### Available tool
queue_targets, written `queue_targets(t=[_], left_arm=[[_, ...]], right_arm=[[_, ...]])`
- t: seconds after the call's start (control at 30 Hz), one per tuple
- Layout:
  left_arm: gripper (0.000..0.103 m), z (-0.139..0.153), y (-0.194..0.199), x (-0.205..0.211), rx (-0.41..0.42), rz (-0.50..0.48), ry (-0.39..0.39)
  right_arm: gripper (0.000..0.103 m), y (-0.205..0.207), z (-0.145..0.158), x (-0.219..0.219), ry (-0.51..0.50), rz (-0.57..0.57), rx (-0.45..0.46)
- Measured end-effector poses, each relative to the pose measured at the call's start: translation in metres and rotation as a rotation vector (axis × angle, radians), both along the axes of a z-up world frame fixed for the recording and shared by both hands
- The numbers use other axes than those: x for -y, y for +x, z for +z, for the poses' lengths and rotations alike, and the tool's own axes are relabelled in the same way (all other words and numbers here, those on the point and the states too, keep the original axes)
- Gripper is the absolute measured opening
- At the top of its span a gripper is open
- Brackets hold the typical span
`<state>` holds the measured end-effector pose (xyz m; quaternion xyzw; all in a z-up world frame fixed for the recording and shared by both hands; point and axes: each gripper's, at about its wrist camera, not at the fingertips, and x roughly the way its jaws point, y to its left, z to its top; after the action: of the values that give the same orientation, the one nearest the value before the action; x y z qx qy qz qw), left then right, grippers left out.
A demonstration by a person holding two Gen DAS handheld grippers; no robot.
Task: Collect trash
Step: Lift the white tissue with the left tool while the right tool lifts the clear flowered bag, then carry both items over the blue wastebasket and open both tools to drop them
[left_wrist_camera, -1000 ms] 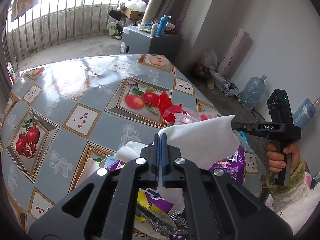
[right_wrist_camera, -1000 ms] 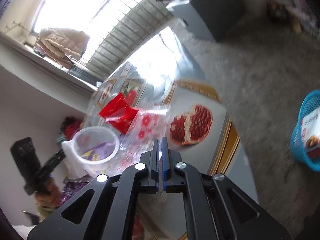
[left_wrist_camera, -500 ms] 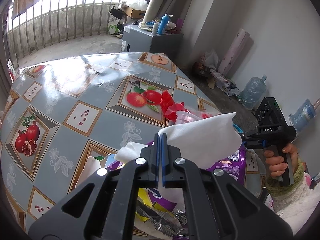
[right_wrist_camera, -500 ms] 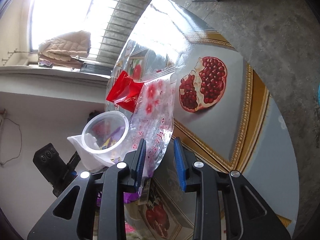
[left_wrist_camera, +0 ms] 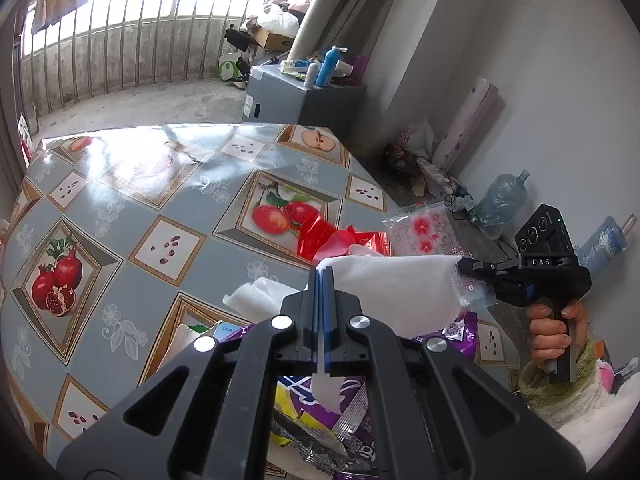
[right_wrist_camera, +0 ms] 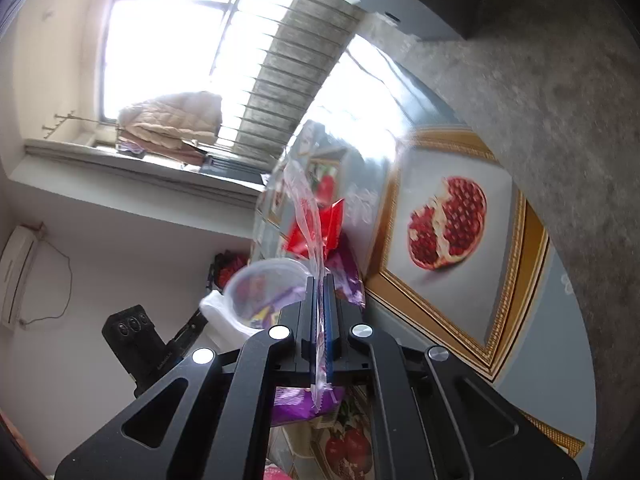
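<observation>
My left gripper [left_wrist_camera: 324,276] is shut on a white tissue [left_wrist_camera: 392,292], held above a pile of wrappers with a purple snack bag [left_wrist_camera: 352,396]. My right gripper [right_wrist_camera: 319,280] is closing its jaws on a clear plastic bag printed with red flowers [right_wrist_camera: 308,216]; the film is pinched between the pads and stands up from them. From the left wrist view, that gripper [left_wrist_camera: 464,266] comes in from the right beside the flowered bag [left_wrist_camera: 424,232]. A red wrapper [left_wrist_camera: 320,236] and a clear plastic cup [right_wrist_camera: 264,284] lie on the fruit-patterned table [left_wrist_camera: 120,208].
A second tissue [left_wrist_camera: 256,294] lies by the pile. A person's hand [left_wrist_camera: 548,332] grips the right tool off the table's right edge. On the floor beyond stand a grey cabinet [left_wrist_camera: 304,92] with bottles and a water jug [left_wrist_camera: 500,204].
The right gripper opened around the flowered bag, then closed on it; the bag now stands edge-on between the pads. The left gripper kept still with its tissue.
</observation>
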<state>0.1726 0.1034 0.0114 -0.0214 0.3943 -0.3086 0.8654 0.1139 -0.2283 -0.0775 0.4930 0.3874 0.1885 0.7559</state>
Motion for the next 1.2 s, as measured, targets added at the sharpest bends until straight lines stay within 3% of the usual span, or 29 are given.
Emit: queue_targets(t=[0.3, 0.7, 0.97, 1.2], left_arm=[[0.000, 0.033, -0.014, 0.003, 0.084, 0.018, -0.068], [0.000, 0.074, -0.037, 0.037, 0.174, -0.005, -0.137], [0.000, 0.067, -0.041, 0.116, 0.107, -0.096, -0.153], [0.000, 0.049, -0.050, 0.212, 0.106, -0.197, -0.048]], right_arm=[[0.003, -0.011, 0.038, 0.013, -0.022, -0.040, 0.115], [0.003, -0.055, 0.052, 0.052, -0.073, -0.165, 0.194], [0.003, -0.119, 0.052, 0.123, -0.147, -0.381, 0.188], [0.003, -0.178, 0.030, 0.185, -0.289, -0.612, 0.077]])
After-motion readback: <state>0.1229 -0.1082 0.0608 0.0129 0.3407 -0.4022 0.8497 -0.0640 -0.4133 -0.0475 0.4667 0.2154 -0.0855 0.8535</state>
